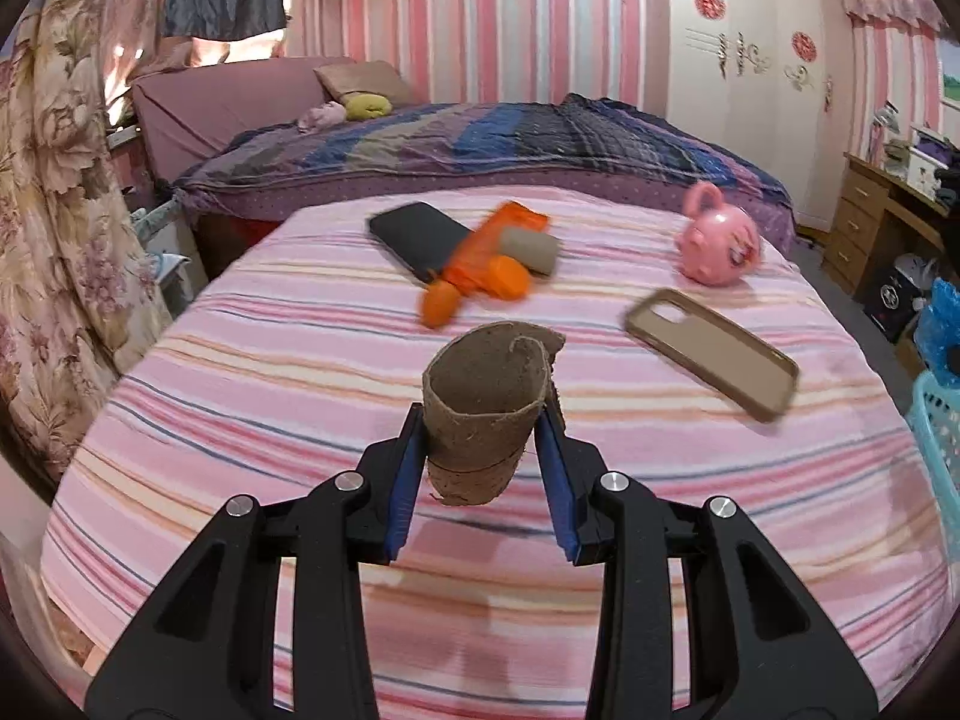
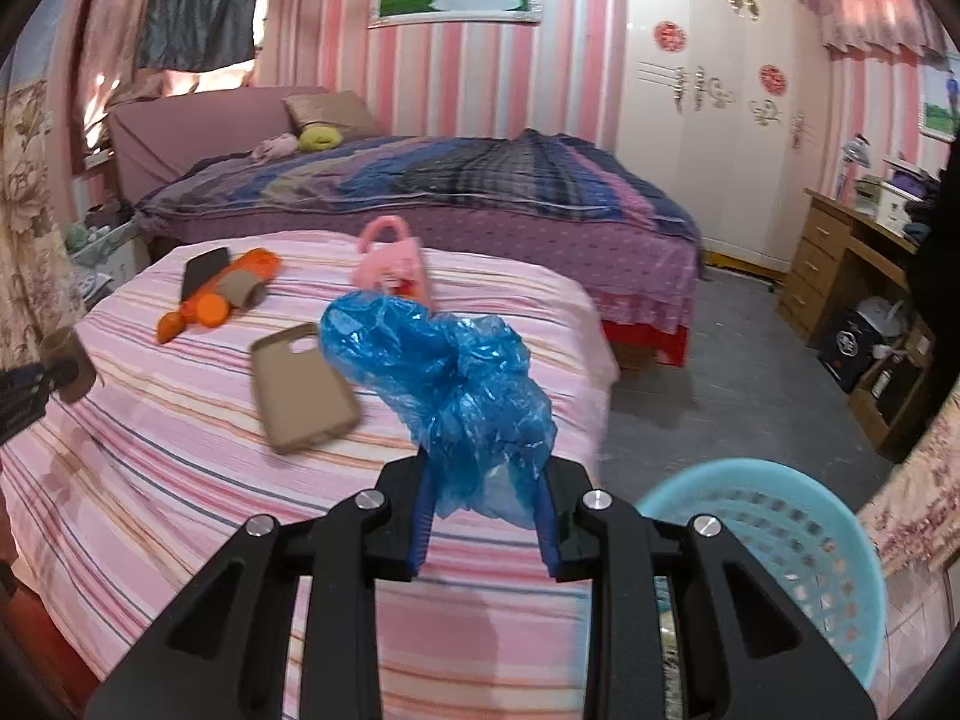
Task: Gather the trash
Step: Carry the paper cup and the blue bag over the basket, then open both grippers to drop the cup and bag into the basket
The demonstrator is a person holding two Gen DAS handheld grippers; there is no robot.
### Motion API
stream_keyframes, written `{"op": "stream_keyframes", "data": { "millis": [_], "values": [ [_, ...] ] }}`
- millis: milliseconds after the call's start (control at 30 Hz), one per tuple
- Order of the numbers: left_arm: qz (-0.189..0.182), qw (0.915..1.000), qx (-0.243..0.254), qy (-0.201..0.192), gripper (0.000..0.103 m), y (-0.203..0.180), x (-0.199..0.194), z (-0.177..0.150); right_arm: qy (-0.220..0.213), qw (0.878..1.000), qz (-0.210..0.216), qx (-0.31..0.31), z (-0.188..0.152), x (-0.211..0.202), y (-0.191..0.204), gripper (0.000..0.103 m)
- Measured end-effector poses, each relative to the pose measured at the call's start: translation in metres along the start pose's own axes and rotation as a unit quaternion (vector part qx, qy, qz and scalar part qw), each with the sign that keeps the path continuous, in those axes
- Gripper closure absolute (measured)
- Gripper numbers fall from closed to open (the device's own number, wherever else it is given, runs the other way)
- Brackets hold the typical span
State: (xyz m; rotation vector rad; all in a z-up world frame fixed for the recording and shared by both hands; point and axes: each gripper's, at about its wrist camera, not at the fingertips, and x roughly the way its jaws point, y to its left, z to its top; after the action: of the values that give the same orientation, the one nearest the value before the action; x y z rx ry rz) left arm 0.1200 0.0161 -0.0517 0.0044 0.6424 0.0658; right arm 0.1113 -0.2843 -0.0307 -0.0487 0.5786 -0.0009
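My left gripper (image 1: 480,420) is shut on a torn brown fibre cup (image 1: 486,402), held above the pink striped bed (image 1: 240,450). In the right wrist view my right gripper (image 2: 485,468) is shut on a crumpled blue plastic bag (image 2: 444,378) over the bed's near right part. A light blue plastic basket (image 2: 798,534) stands on the floor just right of the right gripper; its rim (image 1: 936,420) shows at the right edge of the left wrist view. The left gripper with the brown cup (image 2: 72,366) appears at the far left of the right wrist view.
On the bed lie a tan phone case (image 1: 714,354), a black phone (image 1: 414,234), an orange wrapper with orange pieces (image 1: 480,276), a cardboard tube (image 1: 531,249) and a pink toy pot (image 1: 717,240). A second bed (image 2: 420,192) stands behind, a wooden desk (image 2: 852,276) at the right.
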Motion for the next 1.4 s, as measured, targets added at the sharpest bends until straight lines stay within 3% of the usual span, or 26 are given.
{"op": "stream_keyframes", "data": {
  "millis": [167,667,1100,1400],
  "values": [
    [-0.02,0.9998,0.0,0.007,0.068,-0.032,-0.001,0.002,0.009,1.0,-0.026,0.012,-0.012,-0.014,-0.041,0.075],
    [-0.068,0.9964,0.046,-0.02,0.067,-0.158,-0.027,0.022,0.028,0.995,-0.088,0.04,-0.038,-0.027,-0.15,0.075],
    [-0.141,0.9817,0.124,-0.035,0.067,-0.277,-0.049,-0.001,0.034,0.991,-0.105,0.07,-0.057,-0.027,-0.198,0.075],
    [-0.193,0.9711,0.139,-0.012,0.067,-0.342,-0.041,-0.01,0.04,0.986,-0.131,0.092,-0.06,-0.022,-0.209,0.075]
  ]
}}
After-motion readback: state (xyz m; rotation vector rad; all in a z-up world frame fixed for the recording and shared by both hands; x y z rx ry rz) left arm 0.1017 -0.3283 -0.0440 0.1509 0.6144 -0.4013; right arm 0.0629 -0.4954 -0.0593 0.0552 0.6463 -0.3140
